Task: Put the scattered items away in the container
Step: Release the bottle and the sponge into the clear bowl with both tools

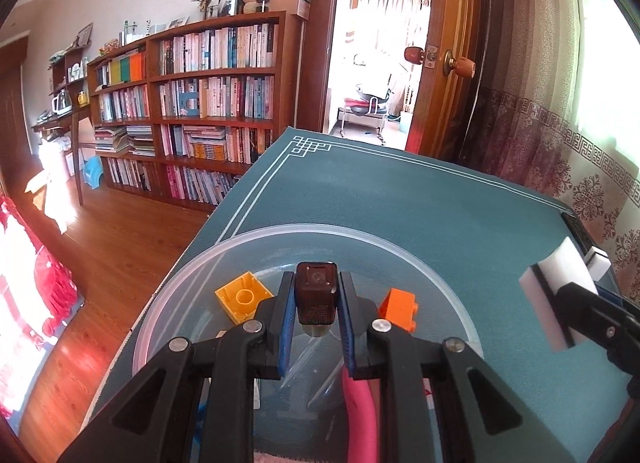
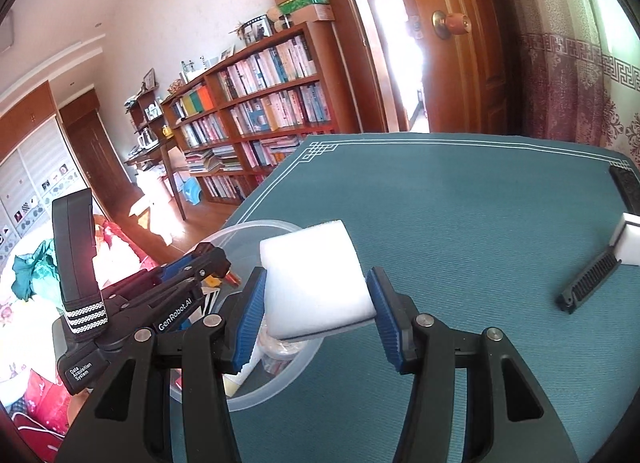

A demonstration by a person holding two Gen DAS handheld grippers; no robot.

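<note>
In the left wrist view my left gripper (image 1: 316, 283) is shut on a small brown bottle (image 1: 316, 299), held above a clear plastic bowl (image 1: 400, 247). A yellow brick (image 1: 242, 297) and an orange brick (image 1: 398, 309) lie in the bowl, with a pink item (image 1: 360, 403) under my fingers. In the right wrist view my right gripper (image 2: 316, 283) is shut on a white sponge (image 2: 312, 259), just over the bowl's (image 2: 256, 225) right rim. The left gripper (image 2: 216, 259) shows over the bowl at the left. The sponge (image 1: 556, 283) also shows at the left view's right edge.
The bowl sits at the left edge of a teal table mat (image 2: 460, 203). A black comb with a white handle (image 2: 592, 275) lies on the mat at the right, and a black object (image 2: 626, 187) lies behind it. Beyond the table are a bookshelf (image 1: 208, 103) and an open door (image 1: 452, 63).
</note>
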